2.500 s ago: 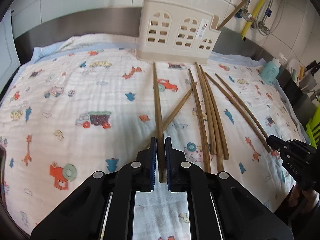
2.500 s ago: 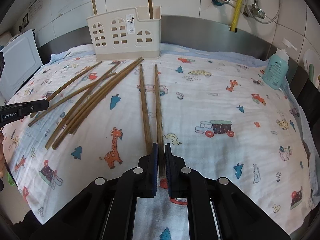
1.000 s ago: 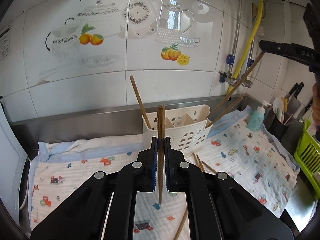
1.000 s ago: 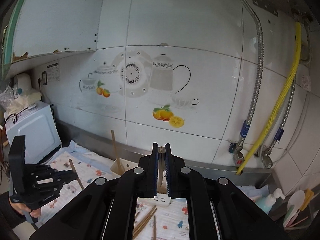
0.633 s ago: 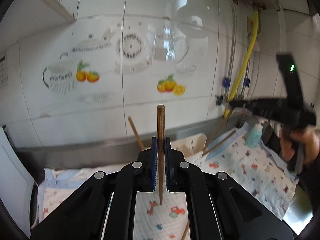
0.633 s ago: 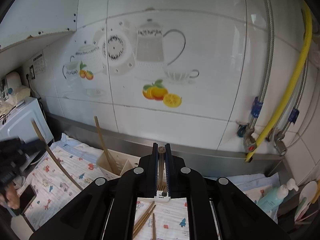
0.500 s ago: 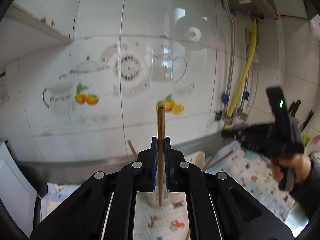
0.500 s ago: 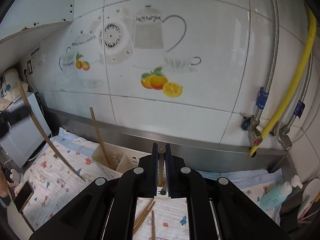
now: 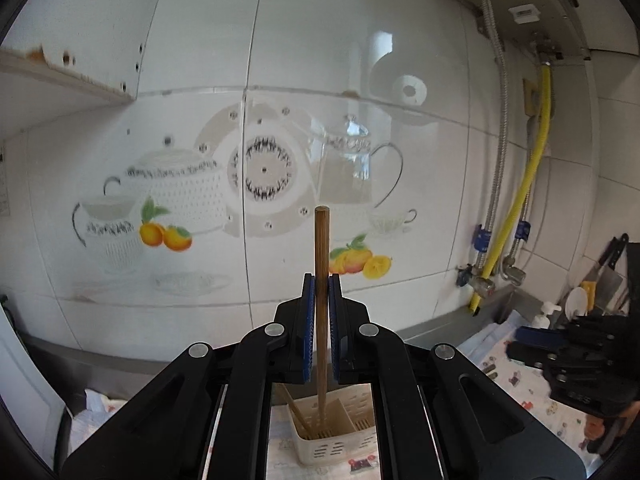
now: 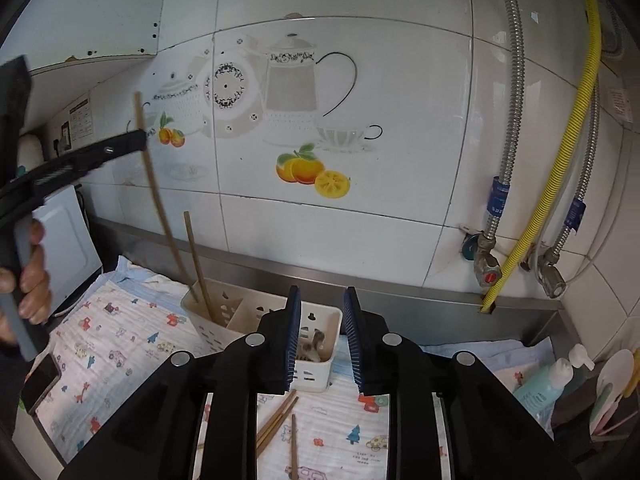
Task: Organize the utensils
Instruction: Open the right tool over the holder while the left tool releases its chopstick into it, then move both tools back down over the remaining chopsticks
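One holder (image 10: 262, 322), two chopsticks (image 10: 199, 266) standing in it, perhaps three chopsticks (image 10: 294, 446) lying on one cloth (image 10: 120, 332).

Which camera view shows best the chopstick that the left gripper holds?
The right wrist view: there the chopstick shows from the side, its tip entering the holder. The left wrist view shows it foreshortened, clamped in the left gripper.

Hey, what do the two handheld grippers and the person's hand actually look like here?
Both grippers, left and right, are matte black plastic with silver screw heads and ribbed blue pads lining the fingers. The bare hand wraps a grey handle; no sleeve is clearly visible.
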